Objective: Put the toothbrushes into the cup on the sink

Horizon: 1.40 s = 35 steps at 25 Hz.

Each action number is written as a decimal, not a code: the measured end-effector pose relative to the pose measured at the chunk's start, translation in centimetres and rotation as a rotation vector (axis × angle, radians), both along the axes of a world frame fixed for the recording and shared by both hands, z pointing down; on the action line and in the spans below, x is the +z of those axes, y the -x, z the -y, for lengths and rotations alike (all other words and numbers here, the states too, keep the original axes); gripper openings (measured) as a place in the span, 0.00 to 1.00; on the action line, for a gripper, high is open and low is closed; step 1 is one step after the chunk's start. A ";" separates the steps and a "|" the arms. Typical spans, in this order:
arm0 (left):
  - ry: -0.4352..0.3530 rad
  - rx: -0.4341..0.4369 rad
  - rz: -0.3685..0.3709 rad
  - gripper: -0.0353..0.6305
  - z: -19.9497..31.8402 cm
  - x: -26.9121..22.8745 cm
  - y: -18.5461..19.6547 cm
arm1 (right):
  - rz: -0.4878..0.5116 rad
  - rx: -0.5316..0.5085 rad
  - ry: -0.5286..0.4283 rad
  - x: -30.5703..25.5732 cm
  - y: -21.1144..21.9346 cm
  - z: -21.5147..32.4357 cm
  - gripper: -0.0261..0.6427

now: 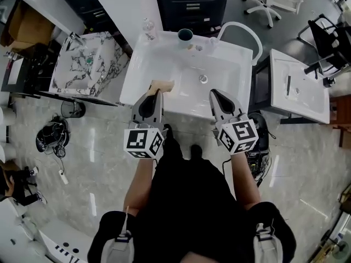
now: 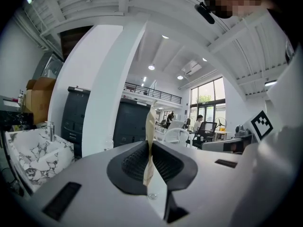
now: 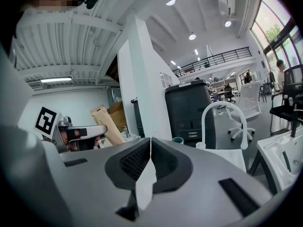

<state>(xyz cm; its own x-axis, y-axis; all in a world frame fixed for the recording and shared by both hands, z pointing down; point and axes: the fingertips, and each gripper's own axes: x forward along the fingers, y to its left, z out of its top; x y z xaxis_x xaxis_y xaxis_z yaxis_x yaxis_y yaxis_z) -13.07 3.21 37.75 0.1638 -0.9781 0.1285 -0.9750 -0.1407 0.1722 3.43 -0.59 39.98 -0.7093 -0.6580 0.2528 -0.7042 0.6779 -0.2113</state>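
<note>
Cup [image 3: 177,140] shows beyond right gripper's [image 3: 150,143] pressed-together fingers [image 3: 165,162]; left gripper's [image 2: 150,148] fingers [image 2: 132,162] pinch a tan packet [image 2: 150,126] edge-on.

Grippers: two, the left gripper [image 1: 156,93] and the right gripper [image 1: 215,93].
Marker cubes: two, a left cube [image 1: 145,142] and a right cube [image 1: 238,136].
Sinks: three. A white sink [image 1: 164,53] is in the middle, a marbled sink [image 1: 82,64] to its left and a side sink [image 1: 299,86] to its right.
Cup [image 1: 185,35]: one, on the middle sink's back rim.
Packet [image 1: 162,85], beige: one.
Curved white pipe [image 1: 241,30]: one.
White chair [image 1: 271,1]: one.
Cardboard box [image 1: 24,23]: one.
</note>
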 end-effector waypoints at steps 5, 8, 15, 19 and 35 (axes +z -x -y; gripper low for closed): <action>-0.004 0.047 -0.011 0.11 2.6 -0.2 2.2 | -0.008 0.035 -0.001 -0.5 2.5 2.0 0.09; -0.011 0.068 -0.016 0.11 3.8 -0.3 3.8 | -0.013 0.045 0.000 -0.4 4.3 2.7 0.09; -0.015 0.109 -0.044 0.11 5.3 0.2 7.6 | -0.023 0.060 0.000 -0.2 9.2 3.8 0.09; -0.012 0.136 -0.060 0.11 6.0 0.6 9.3 | -0.034 0.078 0.002 0.0 11.3 4.1 0.09; 0.038 0.122 -0.129 0.11 7.1 2.8 11.4 | -0.082 0.091 0.065 1.8 12.4 4.6 0.09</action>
<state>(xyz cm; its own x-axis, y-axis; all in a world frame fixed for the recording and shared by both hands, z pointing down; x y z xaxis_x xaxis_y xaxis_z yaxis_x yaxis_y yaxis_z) -24.47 -3.85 40.52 0.2984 -0.9448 0.1355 -0.9206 -0.2474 0.3023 -9.02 -5.19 41.77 -0.6224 -0.6993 0.3515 -0.7791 0.5967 -0.1924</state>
